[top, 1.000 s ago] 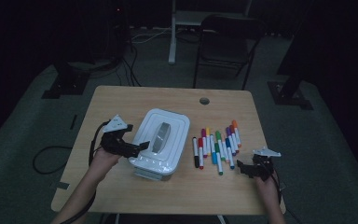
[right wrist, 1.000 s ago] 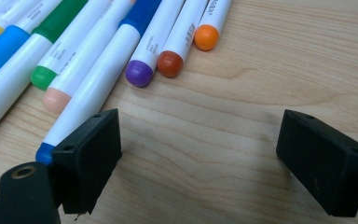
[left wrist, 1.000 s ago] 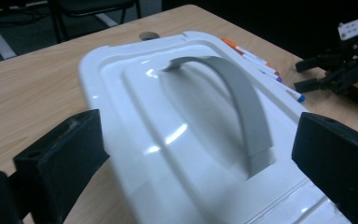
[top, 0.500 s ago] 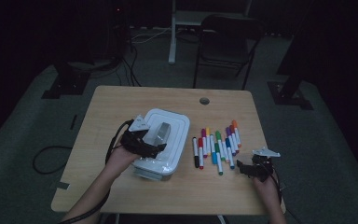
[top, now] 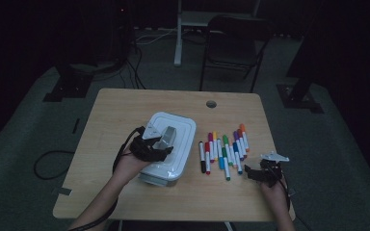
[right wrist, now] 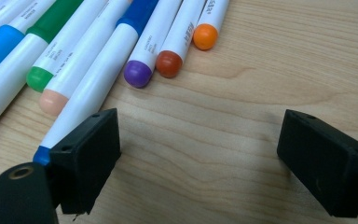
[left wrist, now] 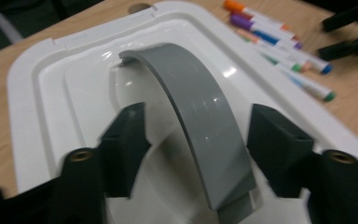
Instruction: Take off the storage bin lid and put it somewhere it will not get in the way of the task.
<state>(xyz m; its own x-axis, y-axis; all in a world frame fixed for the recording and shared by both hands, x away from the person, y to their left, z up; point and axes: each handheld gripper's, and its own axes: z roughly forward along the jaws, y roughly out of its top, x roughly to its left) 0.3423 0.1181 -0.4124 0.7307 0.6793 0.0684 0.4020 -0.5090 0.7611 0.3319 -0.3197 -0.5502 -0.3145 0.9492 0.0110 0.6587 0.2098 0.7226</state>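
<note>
A white lidded box (top: 184, 129) sits mid-table with a grey arched handle (top: 166, 135) on its lid (left wrist: 37, 84). My left gripper (top: 161, 145) hovers over the lid, and its jaws straddle the handle (left wrist: 191, 93). They have just been closing. A gap of white lid still shows beside the left jaw, so the left gripper (left wrist: 198, 135) counts as open. A row of several coloured markers (top: 224, 150) lies to the right of the box. My right gripper (top: 256, 173) rests open on the wood, close to the marker ends (right wrist: 74, 60).
The wooden table (top: 115, 110) has a round cable hole (top: 211, 103) near its far edge. A dark chair (top: 231, 45) and stand legs are on the floor beyond. The markers (left wrist: 279, 46) lie close to the box's right side.
My left gripper has moved right from the box's left side onto the lid, over the handle. Its jaws now stand narrower. The right gripper has not moved.
</note>
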